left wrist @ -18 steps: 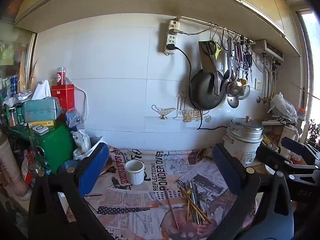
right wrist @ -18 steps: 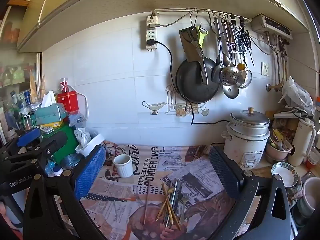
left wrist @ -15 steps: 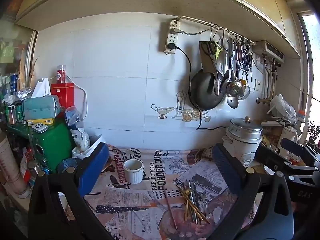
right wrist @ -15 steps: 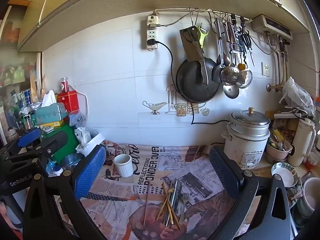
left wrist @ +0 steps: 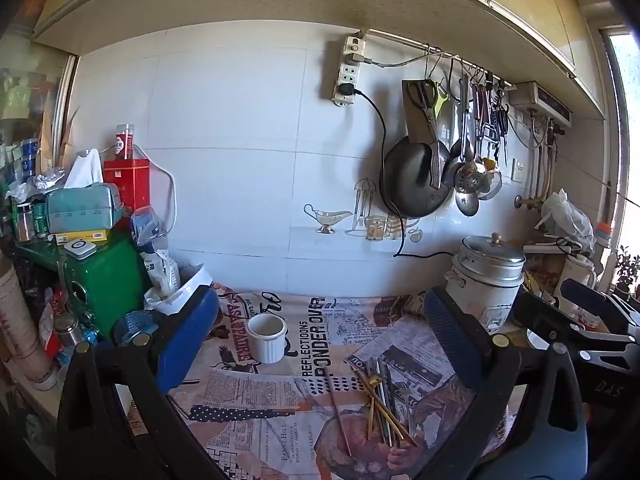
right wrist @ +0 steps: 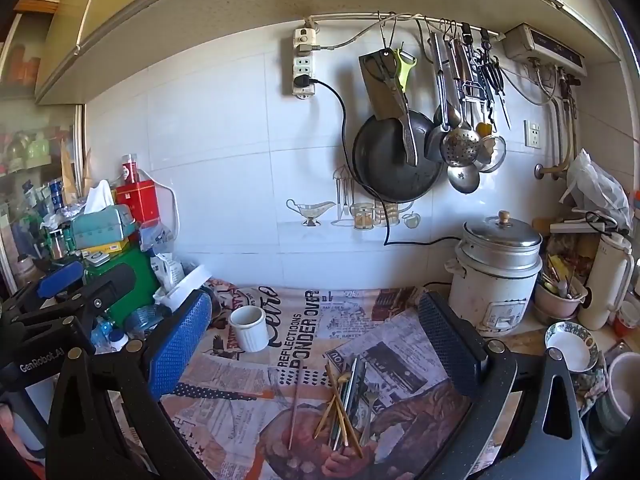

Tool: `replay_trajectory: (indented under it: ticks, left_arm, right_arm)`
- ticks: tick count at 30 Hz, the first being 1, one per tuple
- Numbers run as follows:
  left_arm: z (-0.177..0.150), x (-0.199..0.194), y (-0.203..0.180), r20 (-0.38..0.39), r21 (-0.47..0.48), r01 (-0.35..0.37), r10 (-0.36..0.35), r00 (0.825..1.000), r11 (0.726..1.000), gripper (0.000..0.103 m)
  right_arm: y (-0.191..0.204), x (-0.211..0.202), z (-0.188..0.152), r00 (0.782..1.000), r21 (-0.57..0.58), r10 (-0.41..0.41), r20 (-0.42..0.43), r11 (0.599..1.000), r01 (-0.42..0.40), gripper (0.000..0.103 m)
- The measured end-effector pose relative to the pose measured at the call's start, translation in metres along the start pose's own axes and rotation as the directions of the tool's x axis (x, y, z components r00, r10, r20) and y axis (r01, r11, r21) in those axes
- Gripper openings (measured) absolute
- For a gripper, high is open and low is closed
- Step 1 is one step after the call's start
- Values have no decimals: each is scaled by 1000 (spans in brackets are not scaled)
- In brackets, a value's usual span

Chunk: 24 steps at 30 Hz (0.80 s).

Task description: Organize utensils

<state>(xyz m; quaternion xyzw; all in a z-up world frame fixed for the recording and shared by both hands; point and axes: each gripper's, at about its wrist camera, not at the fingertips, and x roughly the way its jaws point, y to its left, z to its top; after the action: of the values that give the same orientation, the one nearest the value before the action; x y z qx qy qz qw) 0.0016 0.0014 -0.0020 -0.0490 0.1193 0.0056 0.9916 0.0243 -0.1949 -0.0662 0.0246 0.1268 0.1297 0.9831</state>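
A loose pile of utensils (left wrist: 386, 404), gold chopsticks with silver forks and spoons, lies on the newspaper-print cloth (left wrist: 256, 400); it also shows in the right wrist view (right wrist: 346, 400). One thin stick (left wrist: 338, 412) lies apart to its left. A white ribbed cup (left wrist: 267, 338) stands upright behind and left of the pile, also in the right wrist view (right wrist: 249, 328). My left gripper (left wrist: 320, 344) is open and empty above the cloth. My right gripper (right wrist: 316, 340) is open and empty, above and short of the pile.
A rice cooker (right wrist: 496, 276) stands at the back right. Bowls and a thermos (right wrist: 610, 280) crowd the right edge. A green box (left wrist: 104, 280) with stacked clutter fills the left. A pan (right wrist: 394, 160) and ladles hang on the wall.
Both views have shifted very slightly; the grippers stay open and nothing on the cloth has moved.
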Motion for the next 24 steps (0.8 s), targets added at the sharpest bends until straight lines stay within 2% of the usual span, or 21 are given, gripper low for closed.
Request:
replay_trajectory:
  ticks: [24]
  left_arm:
    - [-4,-2,-1,3,14,-6,6,1000,1000,103]
  right_arm:
    - [-3,-2,-1,1000,6,2,-3,1000,-2,103]
